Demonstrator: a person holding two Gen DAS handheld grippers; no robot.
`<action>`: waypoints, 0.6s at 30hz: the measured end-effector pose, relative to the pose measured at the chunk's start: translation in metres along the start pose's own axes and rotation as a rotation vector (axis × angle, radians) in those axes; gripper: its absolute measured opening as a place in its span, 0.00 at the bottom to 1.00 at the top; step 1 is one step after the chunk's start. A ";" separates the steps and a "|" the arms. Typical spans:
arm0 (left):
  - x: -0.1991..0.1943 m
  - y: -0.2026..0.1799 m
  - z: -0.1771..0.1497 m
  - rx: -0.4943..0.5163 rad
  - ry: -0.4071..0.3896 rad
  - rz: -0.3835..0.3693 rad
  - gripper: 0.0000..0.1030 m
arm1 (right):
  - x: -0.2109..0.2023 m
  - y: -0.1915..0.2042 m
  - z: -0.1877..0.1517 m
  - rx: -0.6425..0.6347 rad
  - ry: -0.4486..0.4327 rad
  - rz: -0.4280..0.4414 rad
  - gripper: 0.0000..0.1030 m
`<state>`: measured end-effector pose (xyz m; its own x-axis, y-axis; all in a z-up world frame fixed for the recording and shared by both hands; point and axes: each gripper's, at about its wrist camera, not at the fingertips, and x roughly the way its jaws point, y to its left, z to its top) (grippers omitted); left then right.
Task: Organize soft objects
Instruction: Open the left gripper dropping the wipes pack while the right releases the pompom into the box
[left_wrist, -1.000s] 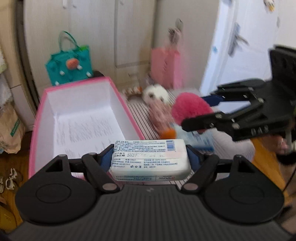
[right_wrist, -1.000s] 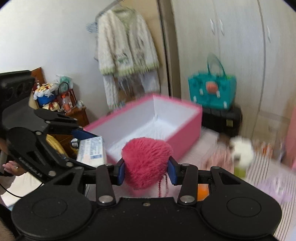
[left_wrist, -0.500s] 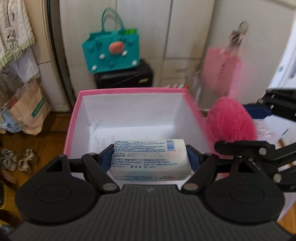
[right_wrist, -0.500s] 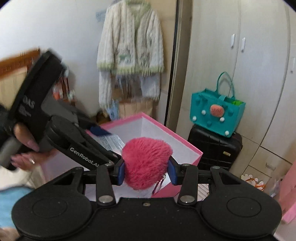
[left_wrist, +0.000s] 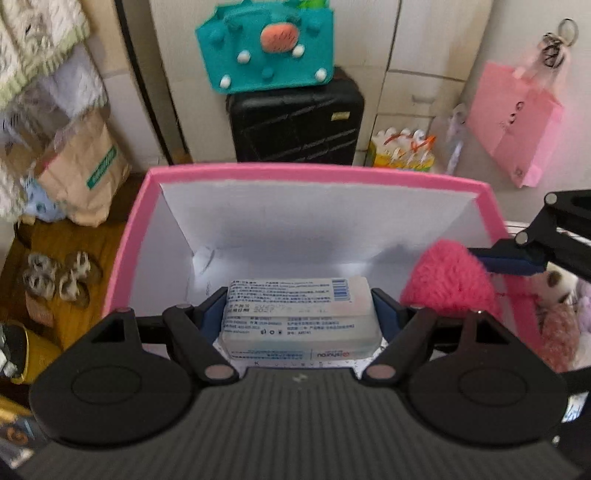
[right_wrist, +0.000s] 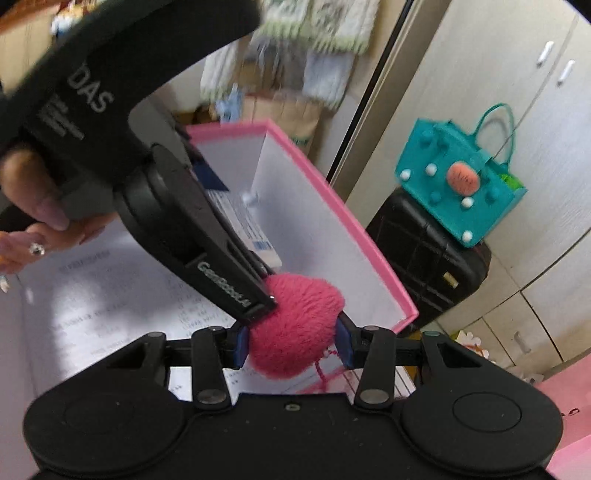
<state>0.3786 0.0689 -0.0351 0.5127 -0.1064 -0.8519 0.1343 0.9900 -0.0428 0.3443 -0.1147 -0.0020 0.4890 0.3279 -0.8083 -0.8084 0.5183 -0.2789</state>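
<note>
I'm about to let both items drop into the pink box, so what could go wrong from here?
1. The left gripper, clamped on the tissue pack, sits right against the pink pompom in the right gripper; the tools may knock together on release.
2. The pompom hangs near the pink box's right wall and might land on the rim or outside.
3. Its loose string might catch on a finger.

Pink box (left_wrist: 314, 173) interior open and bare, left gripper (right_wrist: 207, 236) crowding the right gripper (right_wrist: 291, 349)
</note>
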 end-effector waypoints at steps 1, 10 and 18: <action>0.003 0.001 0.001 -0.015 0.006 -0.003 0.77 | 0.003 0.002 0.001 -0.019 0.010 -0.005 0.49; 0.011 0.003 0.007 -0.019 0.009 -0.008 0.79 | 0.020 0.003 0.008 -0.049 0.038 -0.037 0.55; -0.029 -0.002 -0.005 0.074 -0.109 -0.013 0.79 | -0.028 0.009 -0.006 0.032 -0.058 -0.066 0.56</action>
<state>0.3596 0.0707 -0.0132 0.5988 -0.1328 -0.7898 0.2019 0.9793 -0.0116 0.3216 -0.1242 0.0157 0.5597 0.3374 -0.7569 -0.7637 0.5647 -0.3130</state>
